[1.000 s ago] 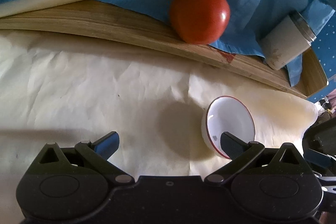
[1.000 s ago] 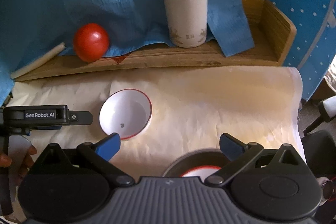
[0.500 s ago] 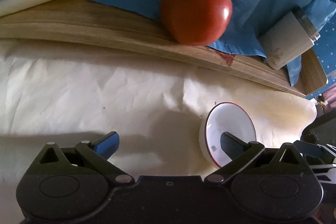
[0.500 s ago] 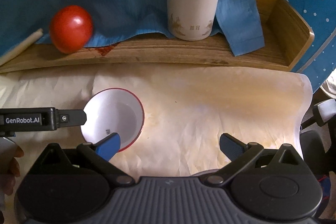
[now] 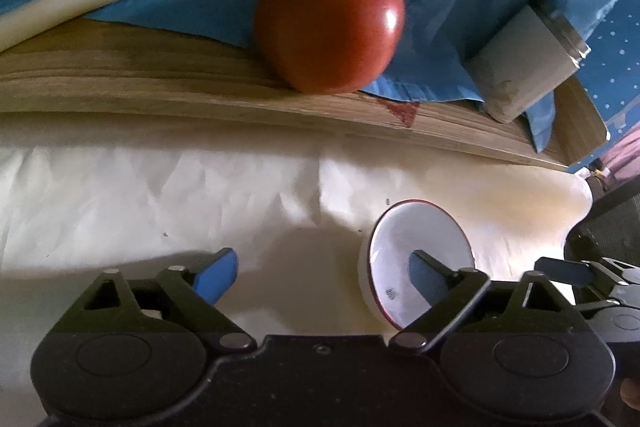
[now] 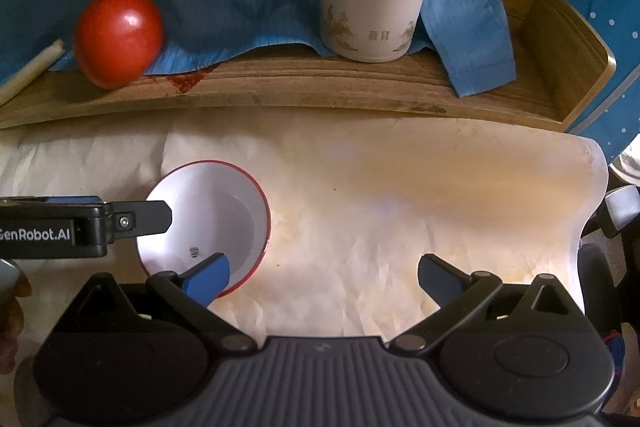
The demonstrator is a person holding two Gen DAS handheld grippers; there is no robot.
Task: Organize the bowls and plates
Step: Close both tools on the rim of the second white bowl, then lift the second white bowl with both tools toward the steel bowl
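White with a thin red rim, the bowl [image 6: 208,219] is sitting upright on the crumpled paper [image 6: 400,219], mouth facing up, just in front of the wooden tray [image 6: 320,87]. The left gripper [image 5: 324,267] is closing, one finger [image 5: 430,277] dipping inside the bowl and the other outside on the paper, so the near wall is standing between them, not yet pinched. The right gripper [image 6: 324,273] is hanging spread and empty, its blue finger [image 6: 208,277] overlapping the bowl's edge. Squeezing the wall squarely and low should be keeping the bowl from tipping. Being round, it is showing no long axis.
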